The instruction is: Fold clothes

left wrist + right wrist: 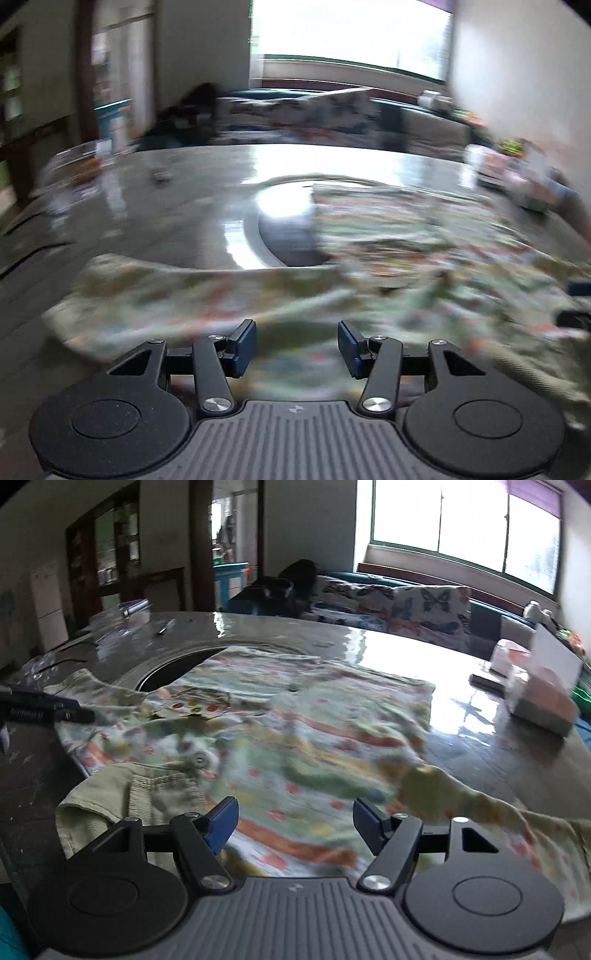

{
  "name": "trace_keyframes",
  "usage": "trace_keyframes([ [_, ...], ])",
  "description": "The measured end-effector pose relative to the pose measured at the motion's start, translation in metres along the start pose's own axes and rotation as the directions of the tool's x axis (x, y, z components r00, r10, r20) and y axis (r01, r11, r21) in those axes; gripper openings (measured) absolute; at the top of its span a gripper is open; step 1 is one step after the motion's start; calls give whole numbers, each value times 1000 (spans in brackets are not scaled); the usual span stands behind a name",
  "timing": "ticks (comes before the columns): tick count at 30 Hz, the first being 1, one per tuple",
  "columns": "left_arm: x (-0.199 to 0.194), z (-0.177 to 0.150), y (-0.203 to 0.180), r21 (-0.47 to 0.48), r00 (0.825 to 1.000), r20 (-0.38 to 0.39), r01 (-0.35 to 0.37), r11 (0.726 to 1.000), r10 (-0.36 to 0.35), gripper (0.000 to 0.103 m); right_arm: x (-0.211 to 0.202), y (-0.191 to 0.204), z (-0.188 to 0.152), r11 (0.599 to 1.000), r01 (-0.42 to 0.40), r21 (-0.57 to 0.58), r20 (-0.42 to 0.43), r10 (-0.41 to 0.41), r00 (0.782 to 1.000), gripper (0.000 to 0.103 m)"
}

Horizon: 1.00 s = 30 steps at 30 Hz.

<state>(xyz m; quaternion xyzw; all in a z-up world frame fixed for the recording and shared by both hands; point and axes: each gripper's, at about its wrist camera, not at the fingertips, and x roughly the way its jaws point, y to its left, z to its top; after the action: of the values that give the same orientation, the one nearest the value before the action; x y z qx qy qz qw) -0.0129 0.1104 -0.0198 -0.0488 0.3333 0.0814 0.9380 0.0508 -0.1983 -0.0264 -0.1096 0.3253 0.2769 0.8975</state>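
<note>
A small patterned shirt [295,731], pale green with orange stripes and dots, lies spread on the glossy round table [480,746]. Its green collar and cuff [147,790] lie near my right gripper. My right gripper [293,825] is open and empty, just above the shirt's near edge. The left wrist view is motion-blurred: the shirt [406,251] shows at centre and right, a sleeve reaching left. My left gripper [296,345] is open and empty over the shirt's near part. The left gripper's tip shows at the left edge of the right wrist view [48,709].
A round recessed centre [284,236] of the table is partly covered by the shirt. Boxes [535,686] stand on the table at the right. Clear plastic items [118,624] lie at the far left. A butterfly-print sofa [406,605] stands behind the table.
</note>
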Motion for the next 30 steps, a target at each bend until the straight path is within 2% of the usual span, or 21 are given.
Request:
trace_keyframes([
  [4, 2, 0, 34, -77, 995, -3, -100, 992, 100, 52, 11, 5, -1, 1000, -13, -7, -25, 12, 1000, 71],
  [7, 6, 0, 52, -116, 989, -18, -145, 983, 144, 52, 14, 6, -3, 1000, -13, 0, -36, 13, 999, 72],
  [14, 11, 0, 87, -139, 966, -9, -259, 956, 260, 54, 14, 6, -1, 1000, -12, -2, -39, 12, 999, 73],
  [17, 14, 5, 99, -142, 965, -12, -263, 954, 264, 53, 15, 5, 1, 1000, -15, -1, -39, 15, 999, 73],
  [24, 19, 11, 100, -121, 956, -19, -293, 949, 292, 54, 20, -2, -1, 999, -21, 26, -37, 22, 999, 75],
  [30, 11, 20, 88, -130, 964, -19, -264, 956, 264, 54, 10, -6, -4, 998, -10, 55, -17, 11, 1000, 75],
])
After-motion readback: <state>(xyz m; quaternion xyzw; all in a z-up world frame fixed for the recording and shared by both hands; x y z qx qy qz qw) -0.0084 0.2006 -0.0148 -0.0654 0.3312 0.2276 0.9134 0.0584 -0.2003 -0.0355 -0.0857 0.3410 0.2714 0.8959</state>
